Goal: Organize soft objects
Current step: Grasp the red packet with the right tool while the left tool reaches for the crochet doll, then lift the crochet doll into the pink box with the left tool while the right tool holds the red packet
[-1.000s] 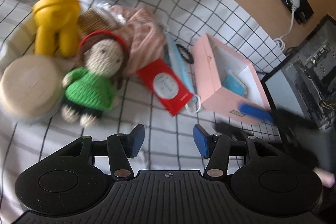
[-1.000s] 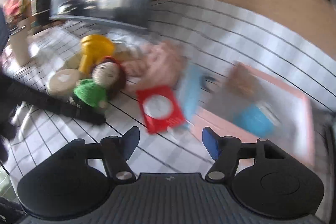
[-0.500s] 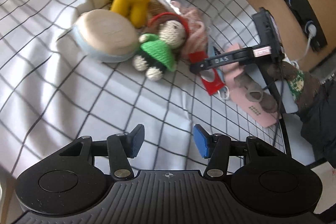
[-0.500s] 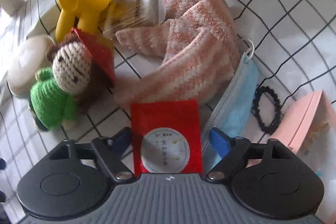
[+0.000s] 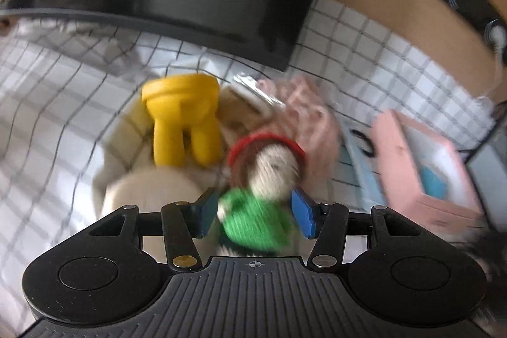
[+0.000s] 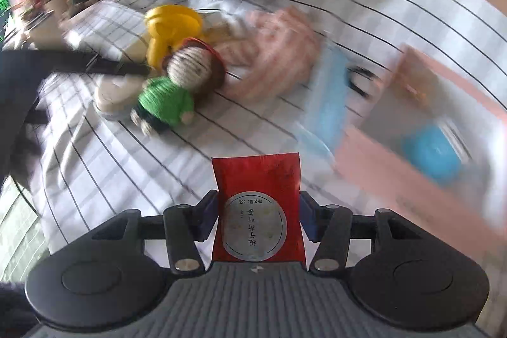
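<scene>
- Left wrist view: the left gripper (image 5: 255, 213) has its jaws released, the knitted doll (image 5: 263, 195) lying between them; closing on the doll seems the next move.
- Right wrist view: the right gripper (image 6: 258, 216) has its jaws clenched on the red packet (image 6: 258, 205); the pink box (image 6: 421, 154), ahead and to their right, looks a likely place for it.

The left tool (image 5: 255, 213) is lowered toward the tabletop with its two blue-padded fingers (image 5: 302, 213) spread wide, one on either side of the crocheted doll (image 5: 263, 195); motion blur leaves it unclear whether either pad touches it. Seen from the right wrist camera, the dark body of that same tool reaches in from the left edge of the tabletop. The right tool (image 6: 258, 216) is raised above the tabletop, its blue pads (image 6: 305, 219) closed against both side edges of a red packet (image 6: 258, 205), which stands upright between them.
</scene>
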Demonstrator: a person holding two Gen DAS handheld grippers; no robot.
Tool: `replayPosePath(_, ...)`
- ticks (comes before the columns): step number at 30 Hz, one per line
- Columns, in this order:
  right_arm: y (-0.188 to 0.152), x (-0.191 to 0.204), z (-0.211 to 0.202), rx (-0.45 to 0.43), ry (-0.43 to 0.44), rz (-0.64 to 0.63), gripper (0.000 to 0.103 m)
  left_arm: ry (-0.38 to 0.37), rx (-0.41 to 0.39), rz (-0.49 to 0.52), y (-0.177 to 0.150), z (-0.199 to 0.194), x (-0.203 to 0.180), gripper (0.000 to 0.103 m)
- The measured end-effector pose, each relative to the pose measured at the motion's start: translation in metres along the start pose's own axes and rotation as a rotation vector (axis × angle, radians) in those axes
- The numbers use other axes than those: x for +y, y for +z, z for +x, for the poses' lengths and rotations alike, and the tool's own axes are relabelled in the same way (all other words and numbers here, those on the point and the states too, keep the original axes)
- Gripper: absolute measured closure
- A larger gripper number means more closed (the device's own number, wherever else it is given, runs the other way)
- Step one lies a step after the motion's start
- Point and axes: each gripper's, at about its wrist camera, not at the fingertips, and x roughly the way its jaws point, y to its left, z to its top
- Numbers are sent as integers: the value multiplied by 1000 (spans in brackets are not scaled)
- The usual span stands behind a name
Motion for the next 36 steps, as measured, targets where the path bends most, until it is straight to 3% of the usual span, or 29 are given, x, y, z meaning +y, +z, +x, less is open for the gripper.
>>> replayPosePath(3,-30,-9,-14,-5,-66,65,49,16,67,76,11,32,-11,47)
replayPosePath(6,-57,-18,-23,1,-120,141,48,-20,103,127,13,55,-20,35)
replayPosePath(9,-76,-23,-31,-4,-166,187,48,-47,146,148,12,73,-29,30)
replayPosePath(11,-84,-25,-37,-11,-179,220,47,-31,176,185,8,82,-39,36)
replayPosePath(14,-93,-27,-44,-25,-197,257,47,19,217,256,1,94,-51,35)
replayPosePath(16,-96,-25,-47,-34,-220,263,47,18,193,267,-1,89,-53,48)
replayPosePath(19,-97,-24,-49,-40,-234,261,47,-18,187,262,-6,75,-54,52)
replayPosePath(25,-101,-27,-48,-27,-242,266,47,-103,228,326,-39,41,-73,53)
replayPosePath(31,-105,-24,-52,-28,-257,246,47,-268,316,302,-76,6,-100,54)
replayPosePath(36,-110,-26,-61,-57,-276,239,47,-385,333,342,-81,-23,-132,54)
